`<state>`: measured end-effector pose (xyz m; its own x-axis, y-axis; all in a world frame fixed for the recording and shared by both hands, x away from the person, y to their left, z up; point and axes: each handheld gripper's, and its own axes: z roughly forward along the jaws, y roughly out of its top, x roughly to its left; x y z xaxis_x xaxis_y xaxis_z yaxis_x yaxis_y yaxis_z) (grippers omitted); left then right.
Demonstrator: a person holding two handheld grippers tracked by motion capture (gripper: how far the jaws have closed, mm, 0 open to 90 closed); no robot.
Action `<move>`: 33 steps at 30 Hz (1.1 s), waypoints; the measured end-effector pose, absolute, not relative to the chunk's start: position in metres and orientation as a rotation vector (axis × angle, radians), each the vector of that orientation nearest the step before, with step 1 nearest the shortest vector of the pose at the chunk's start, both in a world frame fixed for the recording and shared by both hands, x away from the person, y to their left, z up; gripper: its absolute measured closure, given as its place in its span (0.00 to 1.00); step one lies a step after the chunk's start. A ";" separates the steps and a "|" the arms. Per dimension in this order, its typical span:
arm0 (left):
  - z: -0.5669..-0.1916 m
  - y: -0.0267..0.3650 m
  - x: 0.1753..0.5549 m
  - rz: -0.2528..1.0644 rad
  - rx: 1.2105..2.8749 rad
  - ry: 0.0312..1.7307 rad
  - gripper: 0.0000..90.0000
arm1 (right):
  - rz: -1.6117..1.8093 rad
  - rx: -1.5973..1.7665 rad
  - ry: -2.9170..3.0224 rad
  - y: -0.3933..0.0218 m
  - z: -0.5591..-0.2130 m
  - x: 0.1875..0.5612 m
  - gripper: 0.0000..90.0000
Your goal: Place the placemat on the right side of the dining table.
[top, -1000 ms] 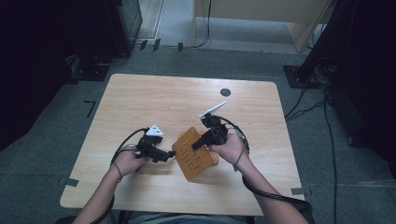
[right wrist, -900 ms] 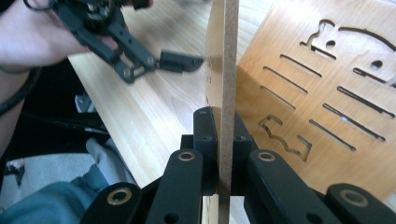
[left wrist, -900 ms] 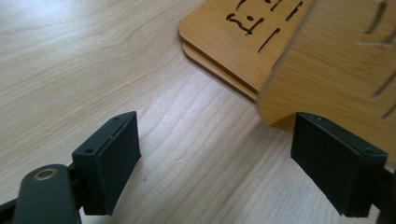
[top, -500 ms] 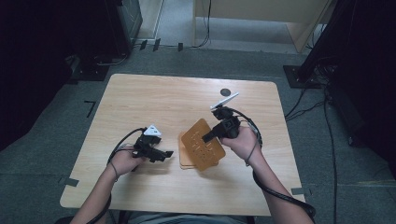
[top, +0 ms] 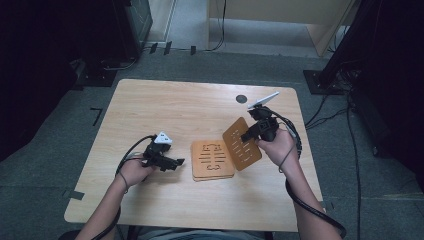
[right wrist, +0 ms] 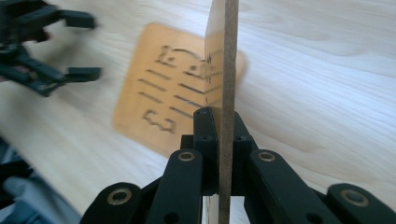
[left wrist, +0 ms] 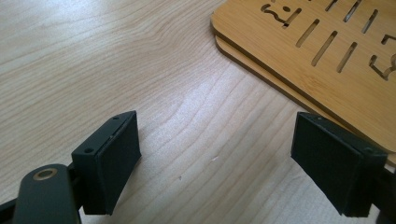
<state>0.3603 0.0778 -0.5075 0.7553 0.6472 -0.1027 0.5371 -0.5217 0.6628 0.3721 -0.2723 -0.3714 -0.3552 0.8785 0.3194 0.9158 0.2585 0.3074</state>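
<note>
wooden table (top: 165, 107), grey carpet (top: 65, 125), cables (top: 325, 107)

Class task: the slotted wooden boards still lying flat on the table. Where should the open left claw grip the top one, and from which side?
Grip the top board at its near left edge, coming in level from the left claw's side: it is thin, flat, overhanging the lower board.

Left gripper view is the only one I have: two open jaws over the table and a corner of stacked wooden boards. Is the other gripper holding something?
Observer: Yes. The right gripper is shut on a slotted wooden board, clamped by its edge.
Operator: Is this board flat on the table?
Observer: No. In the high view it is tilted up, leaning beside the stack of boards.
Operator: How close is my gripper to the stack?
Observer: The left gripper is just left of the stack, apart from it, with nothing between its jaws.
</note>
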 end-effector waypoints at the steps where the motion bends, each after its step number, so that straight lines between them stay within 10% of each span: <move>1: -0.508 0.077 0.361 0.210 2.251 0.879 0.16 | -0.676 -1.754 -2.427 -0.274 -0.371 0.372 0.97; 33: -0.513 0.068 0.367 0.302 2.295 0.807 0.11 | -0.521 -2.096 -2.390 -0.320 -0.371 0.408 0.97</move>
